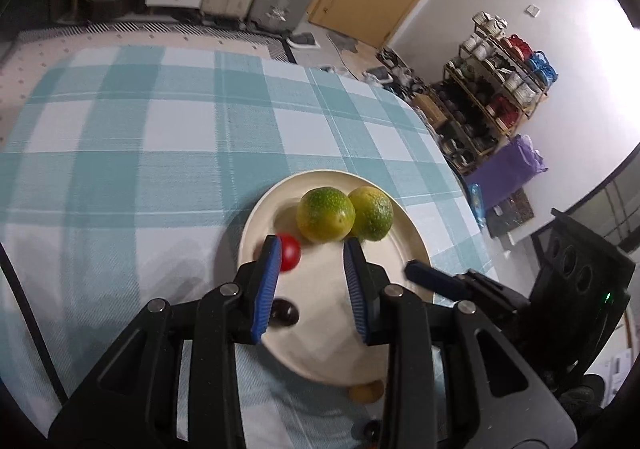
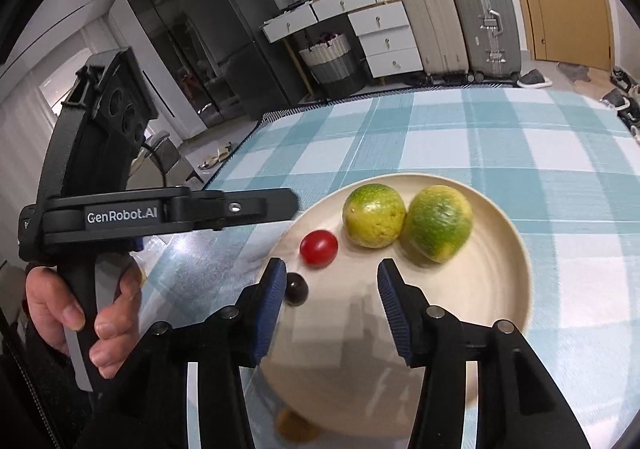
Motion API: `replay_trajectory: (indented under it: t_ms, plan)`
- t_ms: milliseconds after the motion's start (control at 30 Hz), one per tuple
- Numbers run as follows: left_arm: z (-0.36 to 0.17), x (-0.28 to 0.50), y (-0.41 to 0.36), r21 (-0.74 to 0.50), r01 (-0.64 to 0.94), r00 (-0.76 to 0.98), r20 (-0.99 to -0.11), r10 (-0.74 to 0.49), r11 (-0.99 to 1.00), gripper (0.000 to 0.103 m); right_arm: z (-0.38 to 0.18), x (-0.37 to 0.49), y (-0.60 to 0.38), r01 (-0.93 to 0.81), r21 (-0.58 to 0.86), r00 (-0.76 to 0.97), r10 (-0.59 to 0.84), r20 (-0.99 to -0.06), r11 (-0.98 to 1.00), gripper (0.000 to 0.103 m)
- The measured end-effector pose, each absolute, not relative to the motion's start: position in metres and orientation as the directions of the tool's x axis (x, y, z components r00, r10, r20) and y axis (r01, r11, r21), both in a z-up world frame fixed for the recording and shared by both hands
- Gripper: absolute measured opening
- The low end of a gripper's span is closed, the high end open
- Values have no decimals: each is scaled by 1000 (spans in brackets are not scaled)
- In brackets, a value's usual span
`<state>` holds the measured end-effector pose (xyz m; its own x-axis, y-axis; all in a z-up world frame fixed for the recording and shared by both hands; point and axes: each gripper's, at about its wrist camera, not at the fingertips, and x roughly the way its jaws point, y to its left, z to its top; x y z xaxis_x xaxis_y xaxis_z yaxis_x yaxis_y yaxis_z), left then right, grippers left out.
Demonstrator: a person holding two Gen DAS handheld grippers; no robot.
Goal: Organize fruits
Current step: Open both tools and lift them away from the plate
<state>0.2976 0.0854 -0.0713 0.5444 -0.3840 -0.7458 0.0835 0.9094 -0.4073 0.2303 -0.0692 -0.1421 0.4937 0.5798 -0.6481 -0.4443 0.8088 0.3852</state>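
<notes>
Hand-held grippers (image 2: 332, 281) agape over round plate (image 2: 508, 249) (smooth, cream).

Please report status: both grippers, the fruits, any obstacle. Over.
Left gripper open, empty, over plate. Right gripper open, empty. Two green citrus, red tomato, dark fruit on plate. No obstacle.

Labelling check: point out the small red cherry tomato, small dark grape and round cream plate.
small red cherry tomato (image 2: 319, 249), right wrist view, centre.
small dark grape (image 2: 297, 289), right wrist view, centre.
round cream plate (image 2: 496, 289), right wrist view, bare inner surface.
</notes>
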Motion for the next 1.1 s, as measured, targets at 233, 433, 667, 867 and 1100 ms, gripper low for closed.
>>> replay_trajectory:
  t_ms: [233, 433, 667, 867, 1100]
  plan:
    - [-46, 238, 75, -313, 67, 624, -727, -285, 947, 31, -126, 200, -95, -419, 372, 554, 558, -618, 828, 66]
    - [-32, 192, 59, -253, 75, 657, -715, -239, 964, 36, -108, 170, -106, -431, 362, 602, 562, -567, 827, 73]
    - [-21, 152, 43, -219, 67, 677, -707, -205, 973, 46, -86, 135, -114, -463, 340, 650, 574, -498, 819, 89]
    - [-11, 125, 37, -186, 38, 702, -694, -158, 982, 66, -77, 113, -119, -465, 325, 671, 567, -477, 824, 95]
    - [-1, 99, 33, -155, 17, 726, -678, -119, 988, 79, -69, 91, -128, -455, 321, 693, 556, -459, 831, 99]
